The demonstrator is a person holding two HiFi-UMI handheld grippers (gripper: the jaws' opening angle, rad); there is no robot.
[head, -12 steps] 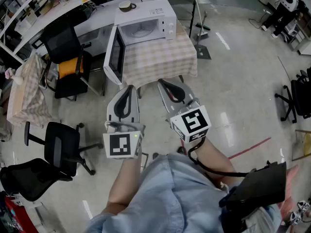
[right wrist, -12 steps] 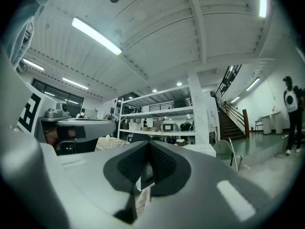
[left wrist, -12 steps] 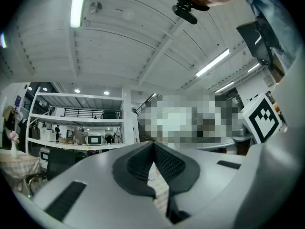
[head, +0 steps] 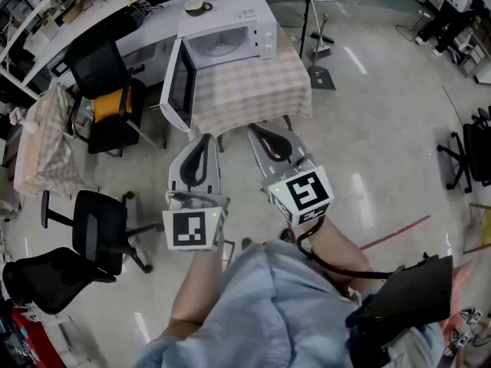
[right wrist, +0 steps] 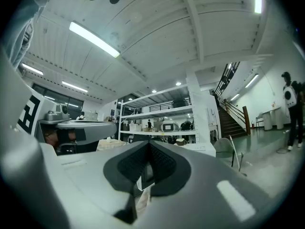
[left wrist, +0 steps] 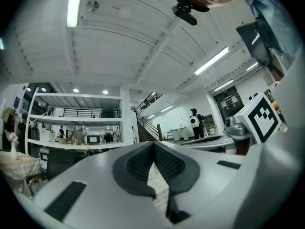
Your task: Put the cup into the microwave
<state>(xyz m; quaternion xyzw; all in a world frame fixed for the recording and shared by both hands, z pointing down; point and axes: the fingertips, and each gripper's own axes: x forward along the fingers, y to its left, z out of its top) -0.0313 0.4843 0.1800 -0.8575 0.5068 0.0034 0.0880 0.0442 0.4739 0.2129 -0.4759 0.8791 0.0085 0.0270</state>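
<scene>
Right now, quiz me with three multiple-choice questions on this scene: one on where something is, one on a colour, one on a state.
1. Where is the cup?
A. on top of the microwave
B. inside it
C. in a sink

2. What colour is the microwave?
A. black
B. white
C. red

3. How is its door?
A. shut
B. taken off
C. open

Answers:
1 A: the cup sits on the microwave's roof, near its back left corner.
2 B: its case is white all over.
3 C: the door stands swung out to the left.

cup (head: 200, 8) too small, rt chair (head: 462, 159) cropped
</scene>
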